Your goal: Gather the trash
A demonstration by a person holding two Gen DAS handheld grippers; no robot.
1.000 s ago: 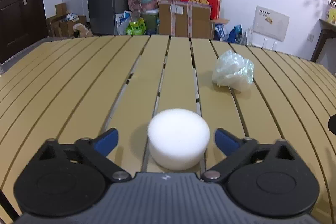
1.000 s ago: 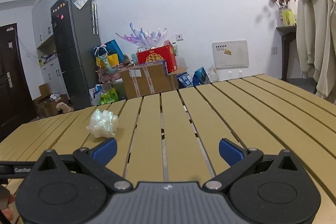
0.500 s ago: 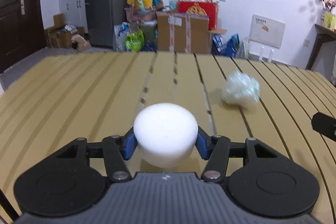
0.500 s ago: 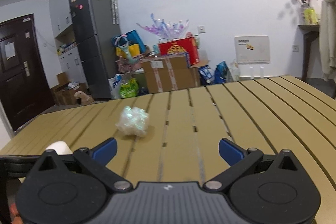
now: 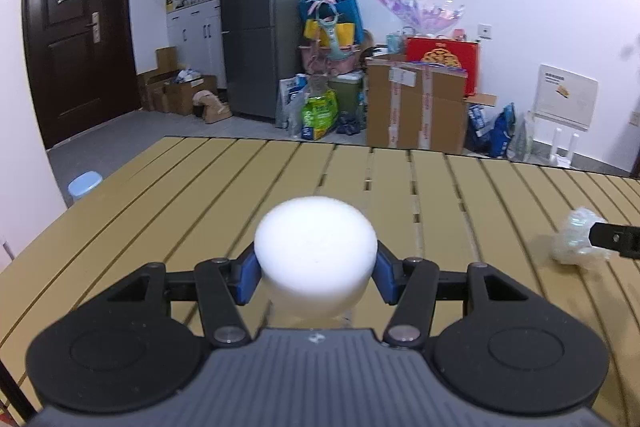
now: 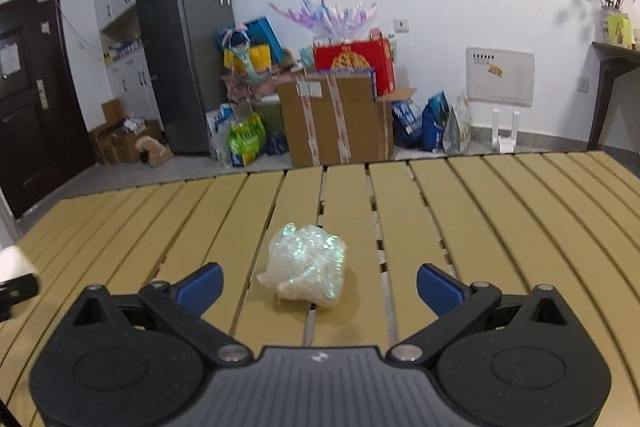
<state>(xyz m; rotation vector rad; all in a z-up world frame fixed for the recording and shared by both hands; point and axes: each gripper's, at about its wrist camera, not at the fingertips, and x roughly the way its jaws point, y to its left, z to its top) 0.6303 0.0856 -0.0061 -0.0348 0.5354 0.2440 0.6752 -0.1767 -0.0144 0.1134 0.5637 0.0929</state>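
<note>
Foam fills the middle of the left wrist view: a white foam puck (image 5: 316,251) sits clamped between the blue pads of the left gripper (image 5: 316,273), held clear above the slatted tan desk (image 5: 200,195). Bare slats run ahead of it to the desk's far edge, with nothing standing on them. Beyond the left edge, a pale blue round lid or stool (image 5: 85,183) shows on the grey floor. At the right border lies a crumpled plastic wad (image 5: 576,241), with a black tip of the right gripper (image 5: 614,239) just in front of it.

From the right wrist view, the right gripper (image 6: 318,285) has its jaws spread wide apart, nothing between the pads. The crumpled plastic wad (image 6: 306,269) rests on the desk (image 6: 500,211) just ahead of the opening, centred between the fingers and apart from both. Open slats stretch right and ahead to the far edge. At the left border the foam puck (image 6: 14,261) peeks in.
</note>
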